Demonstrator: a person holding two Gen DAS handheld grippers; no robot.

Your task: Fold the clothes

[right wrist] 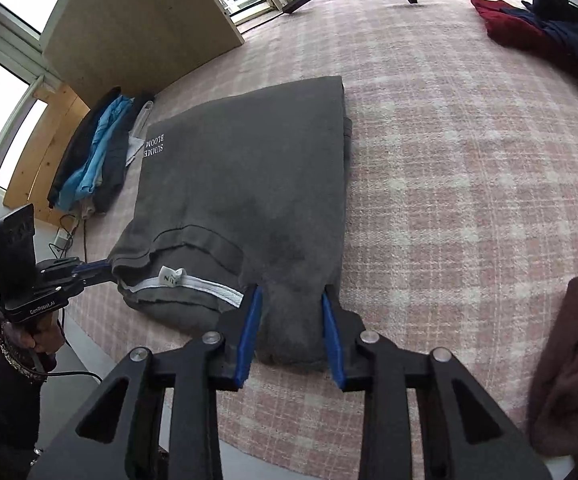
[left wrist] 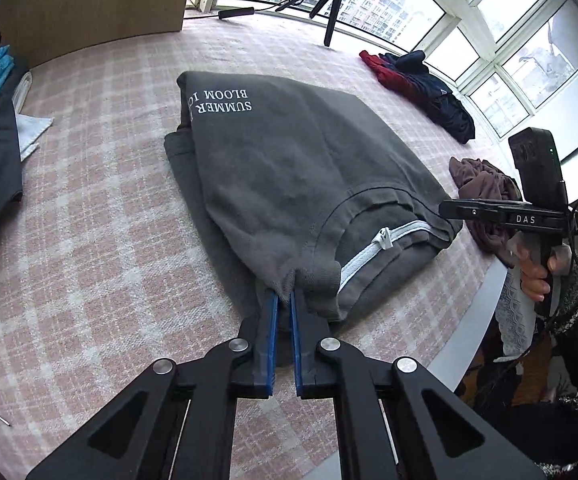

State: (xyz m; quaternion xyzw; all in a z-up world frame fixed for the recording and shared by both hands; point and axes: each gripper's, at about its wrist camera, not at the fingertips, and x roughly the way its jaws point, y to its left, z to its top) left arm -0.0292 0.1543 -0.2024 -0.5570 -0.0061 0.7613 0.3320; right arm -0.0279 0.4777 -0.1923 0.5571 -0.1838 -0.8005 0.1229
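Here the grey T-shirt (left wrist: 289, 168) lies folded on the pink plaid cloth (left wrist: 101, 240) that covers the table, its white lettering at the far end and its collar, with white inner band and label, toward the near edge. The left gripper (left wrist: 284, 300) has its blue-padded fingers drawn almost together, pinching a bunch of grey fabric at the shirt's near corner beside the collar. The right gripper (right wrist: 291, 300) stands partly parted, its fingers (right wrist: 249, 332) astride the other near corner; fabric fills the gap between them, though whether the pads actually press it cannot be told from this view. Each tool is held by a hand (left wrist: 537, 276) in a dark, patterned sleeve. A stack of blue and dark garments (right wrist: 93, 160) sits to the left by a wooden board (right wrist: 137, 24); red and navy clothes (left wrist: 421, 84) lie far right near the windows, and a brown garment (left wrist: 485, 188) rests just beside the shirt. A tripod (left wrist: 329, 4) stands at the far end.
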